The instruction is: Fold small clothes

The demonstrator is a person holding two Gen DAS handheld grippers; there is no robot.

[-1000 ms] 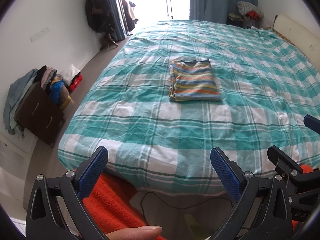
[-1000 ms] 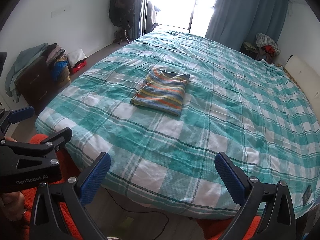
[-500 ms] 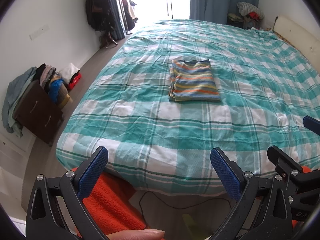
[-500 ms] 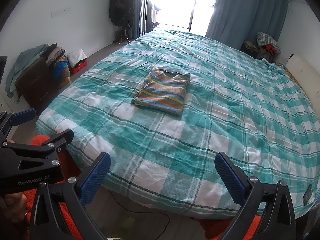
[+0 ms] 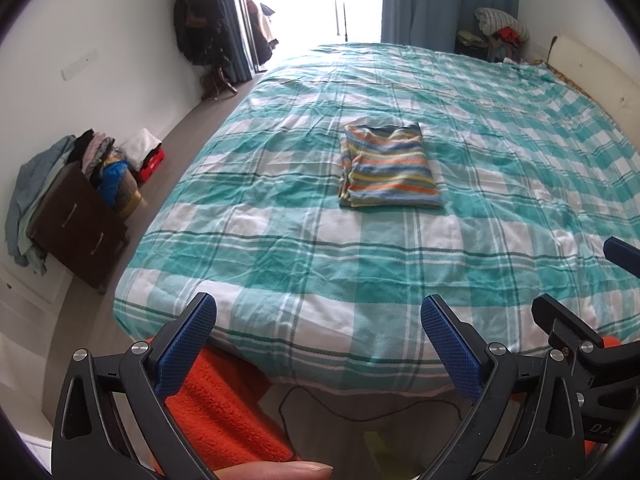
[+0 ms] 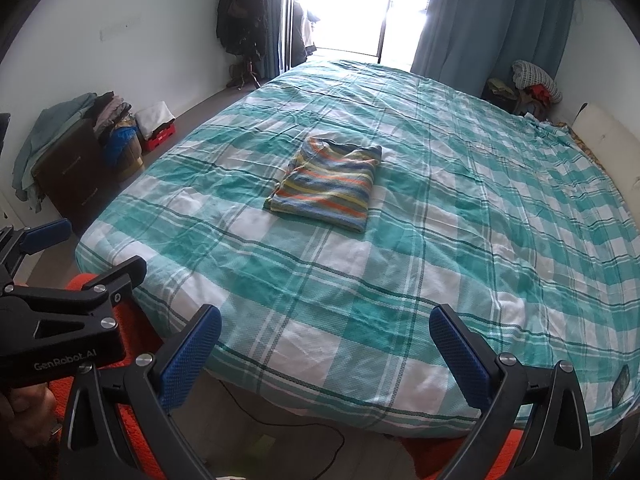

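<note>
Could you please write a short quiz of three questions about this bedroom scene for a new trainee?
1. True or false: the striped shirt lies folded on the checked bedspread.
2. Which state are both the left hand-held gripper and the right hand-held gripper in? A) open and empty B) shut on the shirt C) shut on the bedspread
3. Fill in: the dark wooden drawer chest with clothes piled on it stands against the ____ wall.

Key: 1 true; 2 A; 3 left.

White walls, blue curtain, checked bed
</note>
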